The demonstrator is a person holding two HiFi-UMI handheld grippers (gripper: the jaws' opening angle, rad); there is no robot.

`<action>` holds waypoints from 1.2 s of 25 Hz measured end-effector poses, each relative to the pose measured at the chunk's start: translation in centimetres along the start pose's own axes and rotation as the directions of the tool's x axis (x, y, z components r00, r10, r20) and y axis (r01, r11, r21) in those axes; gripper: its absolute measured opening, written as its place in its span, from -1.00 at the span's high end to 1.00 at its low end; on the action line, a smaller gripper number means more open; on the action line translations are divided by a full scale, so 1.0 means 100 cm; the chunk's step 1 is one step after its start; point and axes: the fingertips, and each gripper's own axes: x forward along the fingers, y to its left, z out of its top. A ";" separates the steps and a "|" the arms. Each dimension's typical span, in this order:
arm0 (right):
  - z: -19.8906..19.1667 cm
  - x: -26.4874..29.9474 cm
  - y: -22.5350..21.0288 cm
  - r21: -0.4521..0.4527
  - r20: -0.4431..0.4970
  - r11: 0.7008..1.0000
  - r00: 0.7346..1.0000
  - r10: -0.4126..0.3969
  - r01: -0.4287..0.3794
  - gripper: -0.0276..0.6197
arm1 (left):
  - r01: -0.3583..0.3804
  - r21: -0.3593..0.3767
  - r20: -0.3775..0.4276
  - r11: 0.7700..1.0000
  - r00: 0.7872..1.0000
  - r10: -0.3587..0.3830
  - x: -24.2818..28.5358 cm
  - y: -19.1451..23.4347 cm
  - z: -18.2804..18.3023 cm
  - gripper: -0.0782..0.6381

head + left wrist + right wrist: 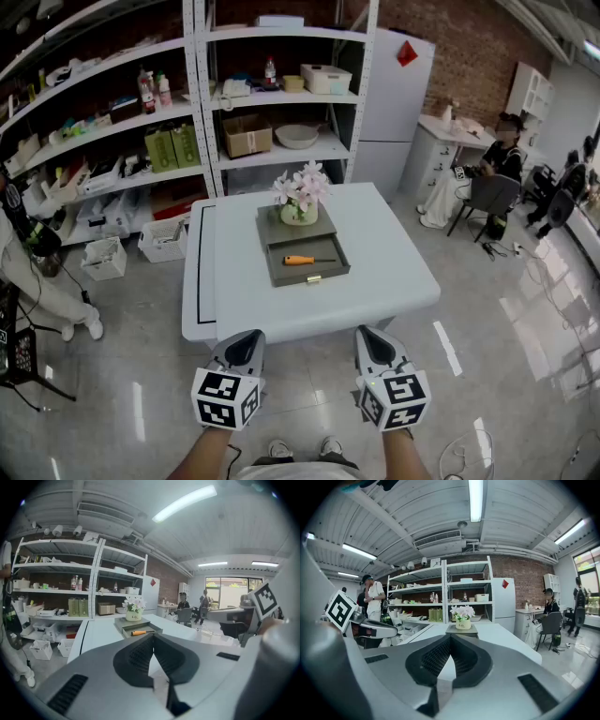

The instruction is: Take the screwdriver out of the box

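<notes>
An orange-handled screwdriver (302,260) lies in the open drawer of a grey box (281,274) near the middle of the white table (394,281). A pot of pink flowers (300,199) stands on the box's top. Both grippers hover side by side short of the table's near edge, well apart from the box. My left gripper (246,341) is shut with nothing in it, and so is my right gripper (373,337). In the left gripper view the screwdriver (138,632) shows just past the closed left gripper (153,637). The right gripper view has the flowers (462,616) above the closed right gripper (450,637).
Metal shelves (202,112) with boxes and bottles line the wall behind the table, with a white fridge (398,103) to their right. White baskets (164,239) sit on the floor at the left. A person (28,281) stands at far left; another sits at a desk (502,164).
</notes>
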 end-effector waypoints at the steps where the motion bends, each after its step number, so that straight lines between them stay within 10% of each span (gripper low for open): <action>1: 0.000 0.002 0.004 -0.001 0.000 1.000 1.000 0.002 -0.002 0.90 | 0.003 -0.001 0.001 1.000 1.000 -0.003 0.000 0.003 0.000 0.77; 30: 0.013 0.074 0.020 0.006 0.017 1.000 1.000 -0.009 0.009 0.58 | 0.029 -0.005 -0.018 1.000 0.999 -0.030 0.025 0.059 0.002 0.77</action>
